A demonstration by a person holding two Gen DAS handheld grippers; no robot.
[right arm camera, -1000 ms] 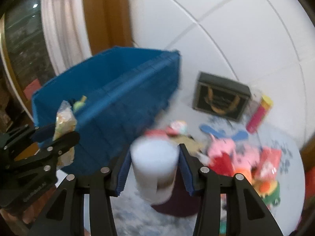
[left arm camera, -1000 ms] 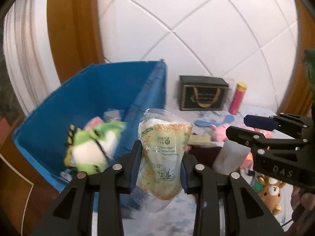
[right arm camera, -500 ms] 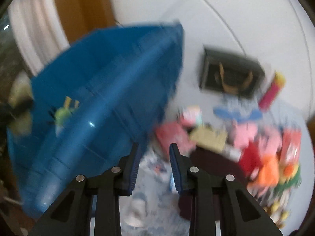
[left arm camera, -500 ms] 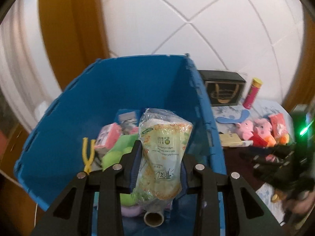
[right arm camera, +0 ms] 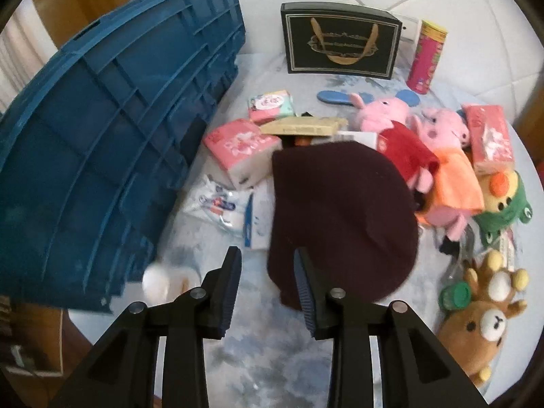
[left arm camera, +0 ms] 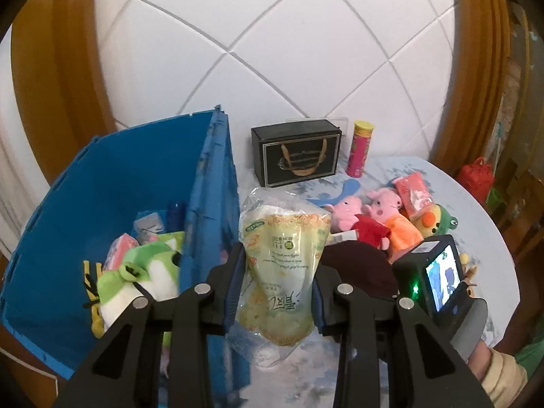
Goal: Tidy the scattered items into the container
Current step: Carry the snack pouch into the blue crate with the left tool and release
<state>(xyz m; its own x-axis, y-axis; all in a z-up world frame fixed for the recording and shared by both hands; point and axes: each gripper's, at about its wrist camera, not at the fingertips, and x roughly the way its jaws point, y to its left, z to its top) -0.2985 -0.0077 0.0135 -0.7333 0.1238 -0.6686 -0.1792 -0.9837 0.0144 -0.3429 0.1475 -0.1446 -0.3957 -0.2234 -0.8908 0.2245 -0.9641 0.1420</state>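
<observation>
My left gripper (left arm camera: 278, 292) pinches the grain pouch (left arm camera: 284, 268) upright at its waist, hanging just outside the blue crate's (left arm camera: 102, 183) right wall, not yet over the opening. My right gripper (right arm camera: 268, 289), jaws narrowly parted and empty after a brief closing, hangs over the near tabletop edge beside the maroon beanie (right arm camera: 340, 217), likely lining up a pinch. The beanie covers things beneath; a white blur (right arm camera: 159, 278) by the crate's near corner I can't identify.

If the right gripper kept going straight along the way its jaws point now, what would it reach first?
Most likely the dark maroon knit hat: its near edge lies just ahead of the right gripper, slightly toward the right-hand jaw. The jaws stand narrowly apart with nothing between them. Depth is unclear, so it might touch the patterned tablecloth first.
</observation>
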